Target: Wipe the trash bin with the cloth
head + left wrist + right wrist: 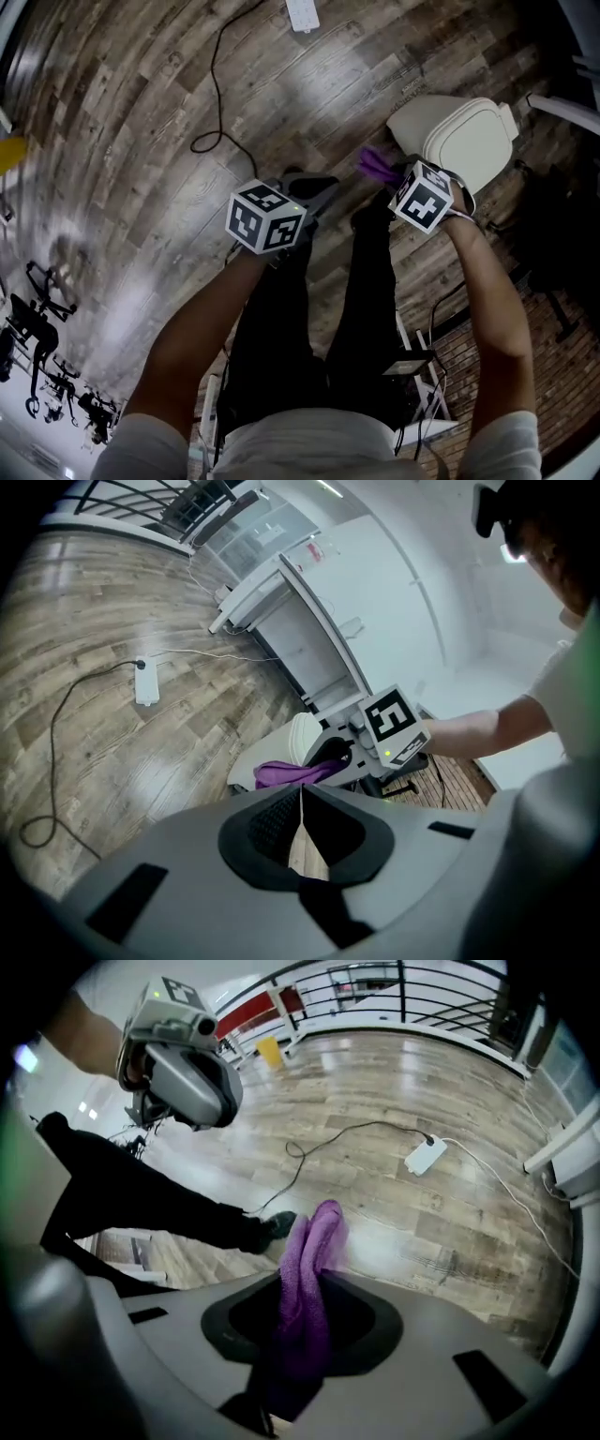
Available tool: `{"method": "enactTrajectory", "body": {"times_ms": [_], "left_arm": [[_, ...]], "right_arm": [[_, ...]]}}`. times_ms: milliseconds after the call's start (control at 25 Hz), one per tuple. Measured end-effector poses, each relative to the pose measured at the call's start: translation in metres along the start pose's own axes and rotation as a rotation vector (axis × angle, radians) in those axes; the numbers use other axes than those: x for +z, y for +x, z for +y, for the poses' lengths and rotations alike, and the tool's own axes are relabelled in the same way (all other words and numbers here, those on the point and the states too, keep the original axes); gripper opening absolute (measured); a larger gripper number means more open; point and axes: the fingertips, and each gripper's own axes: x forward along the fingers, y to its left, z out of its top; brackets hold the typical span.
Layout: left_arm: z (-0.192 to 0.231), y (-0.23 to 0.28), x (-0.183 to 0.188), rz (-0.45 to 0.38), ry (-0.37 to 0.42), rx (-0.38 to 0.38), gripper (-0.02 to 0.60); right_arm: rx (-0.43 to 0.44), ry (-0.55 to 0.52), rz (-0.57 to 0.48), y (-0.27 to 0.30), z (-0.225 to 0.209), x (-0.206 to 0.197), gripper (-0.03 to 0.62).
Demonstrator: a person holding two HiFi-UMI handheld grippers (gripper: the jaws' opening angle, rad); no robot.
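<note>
The white lidded trash bin (pixel 466 141) stands on the wood floor ahead to my right; the left gripper view shows a sliver of it (pixel 303 738). My right gripper (pixel 382 176) is held just left of the bin, shut on a purple cloth (pixel 375 164) that sticks out beyond its jaws (pixel 314 1260). The left gripper view also shows this cloth (pixel 292 773) hanging from the right gripper (pixel 333 761). My left gripper (pixel 314 189) hovers over the floor left of my legs, jaws closed with nothing between them (pixel 302 803). The right gripper view shows the left gripper's body (pixel 183 1072).
A black cable (pixel 217 84) loops across the floor to a white power strip (pixel 302 14). A white cabinet (pixel 300 630) stands behind the bin. A dark stand (pixel 553 244) is at the right. A railing (pixel 403 988) and a yellow object (pixel 269 1051) lie far off.
</note>
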Motion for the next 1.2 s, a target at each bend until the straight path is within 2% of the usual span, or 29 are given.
{"method": "enactTrajectory", "body": {"times_ms": [240,480,640,960,1200], "left_arm": [[-0.015,-0.015,0.013,0.037,0.052,-0.013,0.005],[-0.039,-0.001,0.022,0.113,0.149,-0.068,0.005],[-0.057,0.017,0.032,0.116,0.162,-0.097,0.005],[-0.097,0.053,0.05,0.074,0.135,-0.166,0.005],[-0.131,0.08,0.053,0.07,0.194,-0.192,0.003]], "right_arm": [[-0.027,0.203,-0.235,-0.037,0.028,0.029,0.106],[-0.099,0.427,-0.418,-0.071,0.032,0.017,0.106],[-0.128,0.518,-0.505,-0.088,0.029,-0.001,0.106],[-0.186,0.651,-0.677,-0.118,0.019,-0.027,0.106],[-0.196,0.719,-0.761,-0.132,0.014,-0.055,0.106]]}}
